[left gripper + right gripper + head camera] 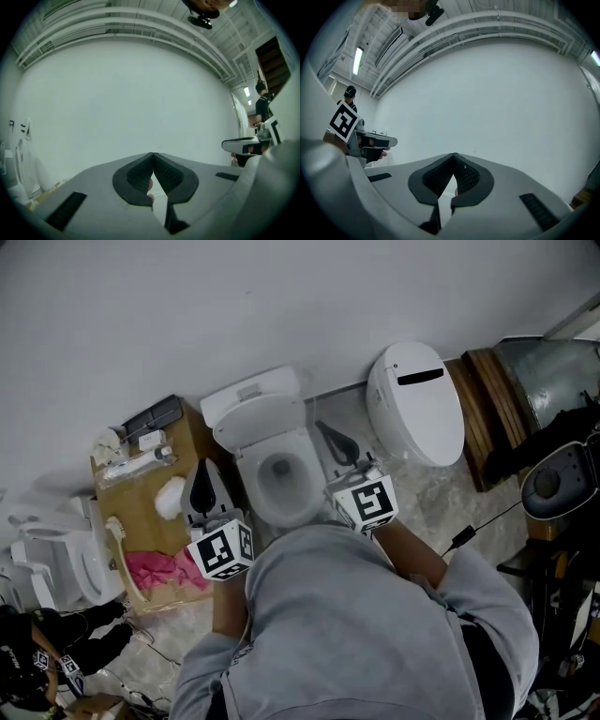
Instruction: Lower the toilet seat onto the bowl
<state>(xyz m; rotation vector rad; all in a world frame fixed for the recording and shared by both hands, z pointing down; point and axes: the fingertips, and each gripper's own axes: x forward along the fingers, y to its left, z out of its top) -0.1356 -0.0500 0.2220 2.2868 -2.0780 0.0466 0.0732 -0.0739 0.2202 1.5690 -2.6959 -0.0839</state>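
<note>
Standing against the white wall (141, 324), the toilet (258, 418) has its lid tipped back. I cannot tell if the white ring (247, 474) round the bowl is the seat or bare rim. Left claw (153, 159) and right claw (453, 159) are pressed together on nothing and hover level either side, apparently disengaged. A cardboard box (141, 484) and a spare lid (417, 404) rest on the floor (422, 493).

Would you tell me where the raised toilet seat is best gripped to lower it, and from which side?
Grip the toilet seat at its free upper edge, coming from the front, over the bowl. It seems to lean back on the tank with its hinge at the rear, so that edge is nearest.
</note>
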